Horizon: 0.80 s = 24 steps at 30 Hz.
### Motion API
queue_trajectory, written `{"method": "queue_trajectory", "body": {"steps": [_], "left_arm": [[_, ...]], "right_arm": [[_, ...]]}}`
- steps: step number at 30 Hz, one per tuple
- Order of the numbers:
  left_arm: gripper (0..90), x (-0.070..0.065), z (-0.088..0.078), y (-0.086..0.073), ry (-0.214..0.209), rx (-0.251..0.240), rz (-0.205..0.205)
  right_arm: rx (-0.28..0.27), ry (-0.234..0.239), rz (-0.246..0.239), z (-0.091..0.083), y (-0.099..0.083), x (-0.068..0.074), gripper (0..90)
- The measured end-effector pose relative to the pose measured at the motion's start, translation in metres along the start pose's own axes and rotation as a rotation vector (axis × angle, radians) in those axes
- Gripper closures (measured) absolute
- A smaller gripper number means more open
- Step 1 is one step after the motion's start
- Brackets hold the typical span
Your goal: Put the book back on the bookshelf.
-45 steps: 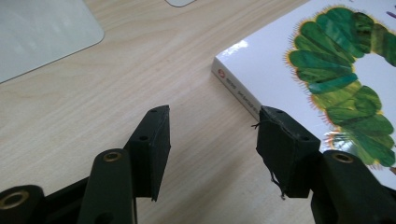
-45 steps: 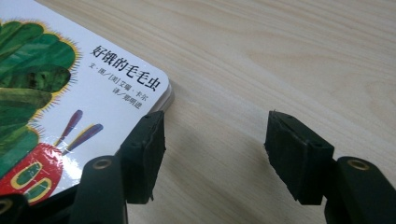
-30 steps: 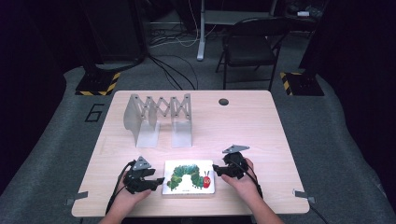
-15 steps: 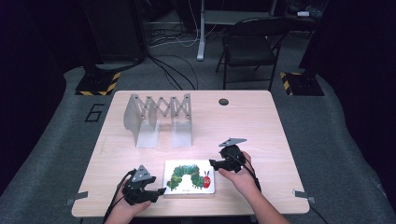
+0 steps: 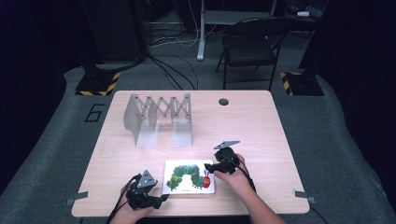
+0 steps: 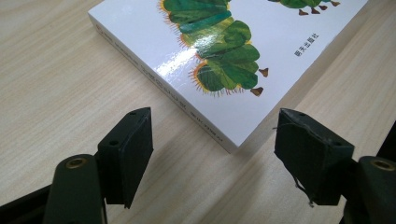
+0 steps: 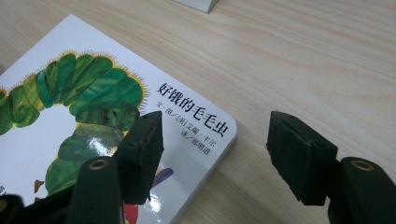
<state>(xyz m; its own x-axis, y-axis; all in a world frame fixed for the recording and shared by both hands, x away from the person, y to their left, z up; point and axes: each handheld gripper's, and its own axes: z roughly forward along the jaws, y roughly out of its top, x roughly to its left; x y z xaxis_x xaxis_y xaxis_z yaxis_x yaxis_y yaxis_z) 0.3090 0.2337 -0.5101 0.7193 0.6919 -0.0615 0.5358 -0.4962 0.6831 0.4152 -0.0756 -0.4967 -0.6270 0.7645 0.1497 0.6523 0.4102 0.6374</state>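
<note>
Left gripper (image 5: 161,199) released, jaws just widening off white caterpillar picture book's (image 5: 189,176) near-left corner, right gripper (image 5: 208,166) released, just opening at far-right corner, wooden desk (image 5: 261,126).

**Around the Table: Rack, Chair and Floor Fittings**

A silver metal accordion-style expanding rack (image 5: 159,119) stands upright on the pale wooden table (image 5: 261,126), in the far left part, its flat feet resting on the surface and well apart from the near edge. A small round dark grommet hole (image 5: 223,101) sits close to the far edge, right of the middle. Beyond the far edge, a black folding metal chair (image 5: 250,46) stands on the grey carpeted floor (image 5: 336,140). Two black stand bases edged with yellow-and-black hazard tape (image 5: 99,84) (image 5: 299,83) lie off the far corners. A white number 6 (image 5: 95,112) marks the floor beside the left edge. Black cables (image 5: 173,70) trail across the floor behind.
</note>
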Motion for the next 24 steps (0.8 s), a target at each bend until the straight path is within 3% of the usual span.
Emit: {"method": "queue_trajectory", "body": {"steps": [8,15,18,20,24], "left_arm": [[27.8,-0.008,0.007,-0.002,0.010,0.007,-0.004],[28.0,-0.014,0.012,-0.001,0.027,0.012,0.030],[28.3,-0.016,0.013,-0.001,0.023,0.009,0.019],[28.5,-0.018,0.014,0.000,0.030,0.006,0.032],[28.6,-0.020,0.016,0.001,0.057,0.004,0.019]], "right_arm": [[0.012,0.014,-0.019,0.009,0.002,0.004,32.5],[0.025,0.034,0.002,0.014,0.002,0.001,31.1],[0.037,0.038,0.011,0.016,0.002,0.001,30.2],[0.033,0.038,0.018,0.016,0.002,0.001,30.3],[0.037,0.044,0.037,0.017,0.003,0.001,30.6]]}}
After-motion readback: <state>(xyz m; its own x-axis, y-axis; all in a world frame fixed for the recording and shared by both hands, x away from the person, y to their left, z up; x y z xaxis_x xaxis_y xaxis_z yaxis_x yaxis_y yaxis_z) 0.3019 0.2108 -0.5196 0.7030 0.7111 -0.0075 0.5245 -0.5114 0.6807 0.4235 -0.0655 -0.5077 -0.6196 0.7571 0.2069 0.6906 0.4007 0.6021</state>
